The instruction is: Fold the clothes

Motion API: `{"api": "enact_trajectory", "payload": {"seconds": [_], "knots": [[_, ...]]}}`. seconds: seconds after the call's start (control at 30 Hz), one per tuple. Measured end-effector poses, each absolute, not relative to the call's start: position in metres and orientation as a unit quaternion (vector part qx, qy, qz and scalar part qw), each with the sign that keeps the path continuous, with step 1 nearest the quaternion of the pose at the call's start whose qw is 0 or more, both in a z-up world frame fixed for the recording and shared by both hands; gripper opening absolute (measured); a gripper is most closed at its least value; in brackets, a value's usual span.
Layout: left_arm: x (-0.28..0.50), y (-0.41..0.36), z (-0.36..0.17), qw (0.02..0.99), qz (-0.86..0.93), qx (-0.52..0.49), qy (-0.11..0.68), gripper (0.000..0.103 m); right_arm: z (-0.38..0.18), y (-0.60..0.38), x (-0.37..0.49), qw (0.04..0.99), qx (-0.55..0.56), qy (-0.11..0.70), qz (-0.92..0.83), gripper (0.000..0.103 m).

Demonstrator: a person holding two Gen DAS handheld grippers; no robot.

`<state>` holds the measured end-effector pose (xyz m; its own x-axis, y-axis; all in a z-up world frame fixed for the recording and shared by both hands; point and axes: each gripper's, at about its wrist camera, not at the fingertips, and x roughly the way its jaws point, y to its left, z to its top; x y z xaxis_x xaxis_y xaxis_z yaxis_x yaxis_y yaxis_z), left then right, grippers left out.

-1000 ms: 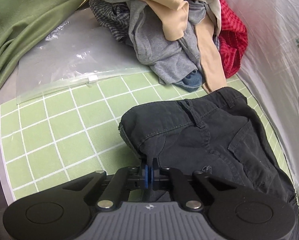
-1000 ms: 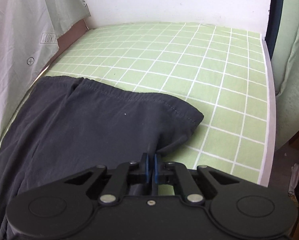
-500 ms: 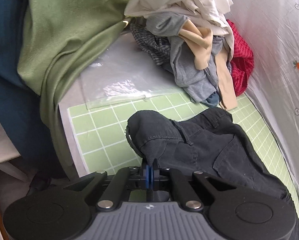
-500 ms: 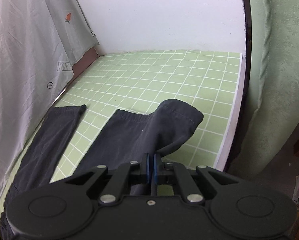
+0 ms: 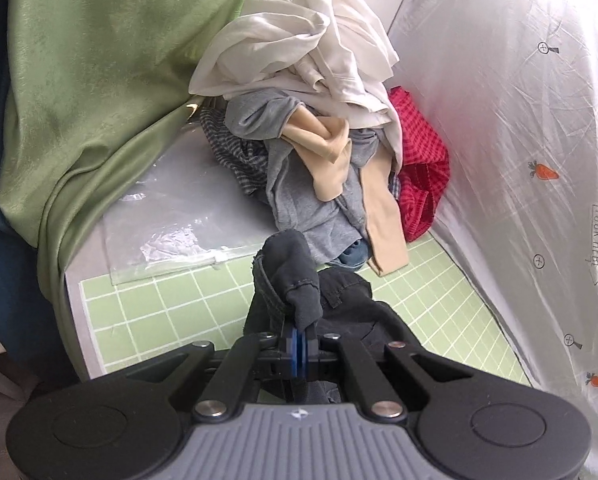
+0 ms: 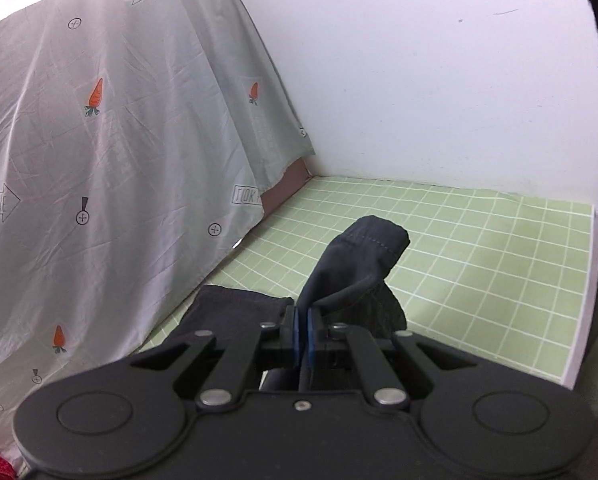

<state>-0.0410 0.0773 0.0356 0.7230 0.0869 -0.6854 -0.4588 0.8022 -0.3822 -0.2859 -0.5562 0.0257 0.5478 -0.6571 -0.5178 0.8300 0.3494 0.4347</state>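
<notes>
Black trousers [image 5: 299, 284] hang lifted above the green checked mat [image 5: 147, 308]. My left gripper [image 5: 299, 334] is shut on their waistband end, with a belt loop and a pocket showing behind the pinch. In the right wrist view the hem of one trouser leg [image 6: 359, 264] is bunched upward, and my right gripper [image 6: 302, 320] is shut on it. The other leg [image 6: 239, 304] lies flat on the mat [image 6: 479, 264] to the left. The cloth between the two grips is hidden under the grippers.
A heap of unfolded clothes [image 5: 319, 128], white, grey, beige, striped and red, sits at the mat's far end. A clear plastic bag [image 5: 179, 220] lies beside it. A green curtain [image 5: 99, 80] hangs left. A carrot-print sheet [image 6: 99, 140] lines the back, a white wall [image 6: 439, 80] the far end.
Both grippers have risen with the trousers in them. The waistband end and the leg hem have come off the mat, and both views now look further up.
</notes>
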Motion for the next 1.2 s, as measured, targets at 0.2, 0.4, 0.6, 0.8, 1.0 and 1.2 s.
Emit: {"api": "enact_trajectory", "payload": {"seconds": [0.2, 0.4, 0.6, 0.8, 1.0, 1.2], "knots": [[-0.022, 0.067, 0.039, 0.888, 0.155, -0.284, 0.327, 0.003, 0.031, -0.573, -0.251, 0.825, 0.330, 0.124, -0.442, 0.005], [0.008, 0.061, 0.035, 0.882, 0.166, -0.298, 0.325, 0.003, 0.020, -0.599, -0.212, 0.830, 0.330, 0.127, -0.432, 0.004], [0.047, 0.054, 0.018, 0.870, 0.184, -0.315, 0.331, 0.003, -0.004, -0.627, -0.157, 0.834, 0.320, 0.145, -0.425, 0.005], [0.104, 0.045, -0.005, 0.853, 0.217, -0.320, 0.351, 0.003, -0.005, -0.652, -0.080, 0.835, 0.315, 0.171, -0.417, 0.004], [0.172, 0.025, -0.038, 0.837, 0.253, -0.298, 0.383, 0.010, -0.017, -0.666, 0.046, 0.863, 0.222, 0.244, -0.382, 0.006], [0.179, 0.000, -0.042, 0.861, 0.222, -0.257, 0.379, 0.072, -0.039, -0.655, 0.081, 0.861, 0.143, 0.294, -0.390, 0.064]]}}
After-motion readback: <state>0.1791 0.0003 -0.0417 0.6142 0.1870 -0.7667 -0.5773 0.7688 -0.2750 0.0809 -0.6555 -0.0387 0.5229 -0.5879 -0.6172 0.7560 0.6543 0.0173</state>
